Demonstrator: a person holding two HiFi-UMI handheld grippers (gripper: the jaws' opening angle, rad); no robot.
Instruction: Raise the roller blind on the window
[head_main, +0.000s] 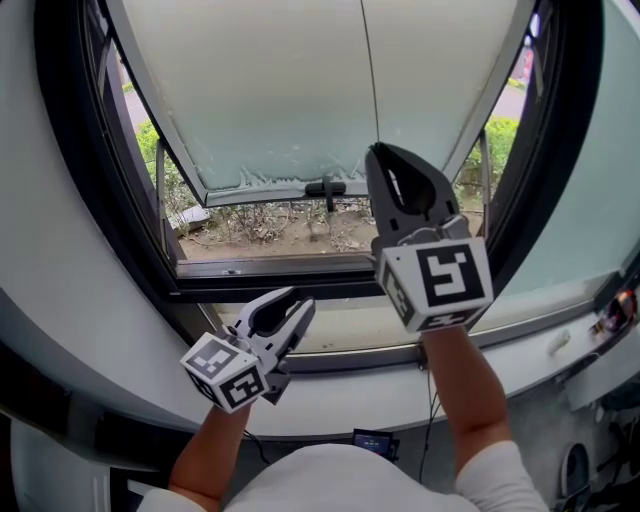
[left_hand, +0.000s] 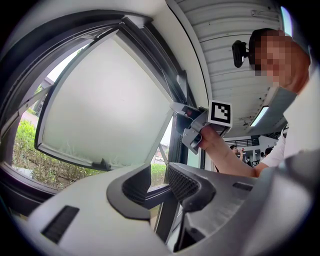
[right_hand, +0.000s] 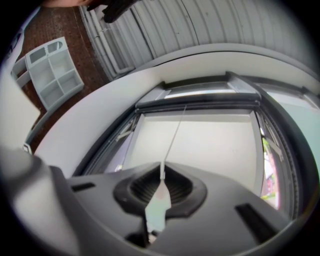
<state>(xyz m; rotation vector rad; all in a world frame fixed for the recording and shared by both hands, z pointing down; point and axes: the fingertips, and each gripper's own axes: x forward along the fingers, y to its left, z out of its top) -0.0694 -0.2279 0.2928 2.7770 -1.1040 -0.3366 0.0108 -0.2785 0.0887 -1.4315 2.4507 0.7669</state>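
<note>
So the roller blind (head_main: 290, 90) covers most of the window, and its bottom rail (head_main: 270, 190) hangs a bit above the lower edge of the window frame (head_main: 270, 268), with plants and dirt showing in the gap. The right gripper (head_main: 380, 158) is up high, its jaws pinched tight on the thin pull cord (head_main: 369, 70). The left gripper (head_main: 292, 308) sits low by the sill (head_main: 520, 320), with its jaws spread and nothing between them.
</note>
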